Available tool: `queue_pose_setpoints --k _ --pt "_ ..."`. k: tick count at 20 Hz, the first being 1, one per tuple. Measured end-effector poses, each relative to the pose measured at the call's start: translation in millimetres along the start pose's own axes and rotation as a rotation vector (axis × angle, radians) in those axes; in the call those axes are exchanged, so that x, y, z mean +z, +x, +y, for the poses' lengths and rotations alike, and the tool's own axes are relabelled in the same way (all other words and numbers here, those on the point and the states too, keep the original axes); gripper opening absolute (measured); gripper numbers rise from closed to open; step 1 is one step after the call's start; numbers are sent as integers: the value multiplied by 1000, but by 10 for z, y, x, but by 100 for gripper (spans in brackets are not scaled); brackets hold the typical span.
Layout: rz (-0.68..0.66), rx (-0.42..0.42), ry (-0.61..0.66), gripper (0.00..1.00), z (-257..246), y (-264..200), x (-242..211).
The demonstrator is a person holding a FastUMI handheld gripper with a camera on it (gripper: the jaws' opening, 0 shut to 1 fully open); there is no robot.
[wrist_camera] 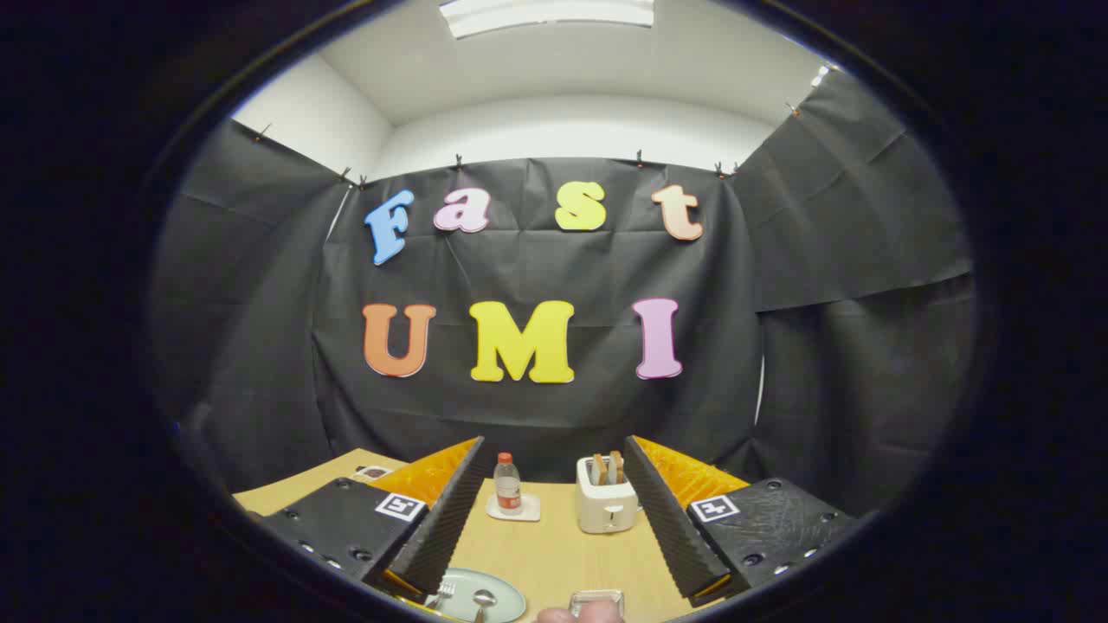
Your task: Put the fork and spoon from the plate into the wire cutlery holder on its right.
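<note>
A pale green plate (506, 597) lies on the wooden table just ahead of my left finger, low in the gripper view. On it rest a fork (445, 592) and a spoon (482, 599), side by side. To the plate's right stands the wire cutlery holder (596, 598), seen only by its top rim. My gripper (550, 519) hangs above the table, open wide, with nothing between its fingers. A fingertip of a person's hand (578, 614) pokes in just below the holder.
Farther back on the table (554, 554) stand a small bottle (507, 484) on a white coaster and a white toaster (606, 506) with bread slices in it. Black cloth walls close the booth behind and at both sides.
</note>
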State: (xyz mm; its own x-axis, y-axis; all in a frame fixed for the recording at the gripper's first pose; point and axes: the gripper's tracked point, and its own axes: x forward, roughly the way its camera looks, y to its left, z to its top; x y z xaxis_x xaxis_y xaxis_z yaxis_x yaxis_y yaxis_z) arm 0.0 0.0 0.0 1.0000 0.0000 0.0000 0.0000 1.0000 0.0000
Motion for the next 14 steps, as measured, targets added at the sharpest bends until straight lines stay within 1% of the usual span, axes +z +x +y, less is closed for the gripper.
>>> queue_pose_setpoints --k 9,14 --pt "-18 53 -5 95 156 145 113" --pt "9 52 7 95 127 219 41"
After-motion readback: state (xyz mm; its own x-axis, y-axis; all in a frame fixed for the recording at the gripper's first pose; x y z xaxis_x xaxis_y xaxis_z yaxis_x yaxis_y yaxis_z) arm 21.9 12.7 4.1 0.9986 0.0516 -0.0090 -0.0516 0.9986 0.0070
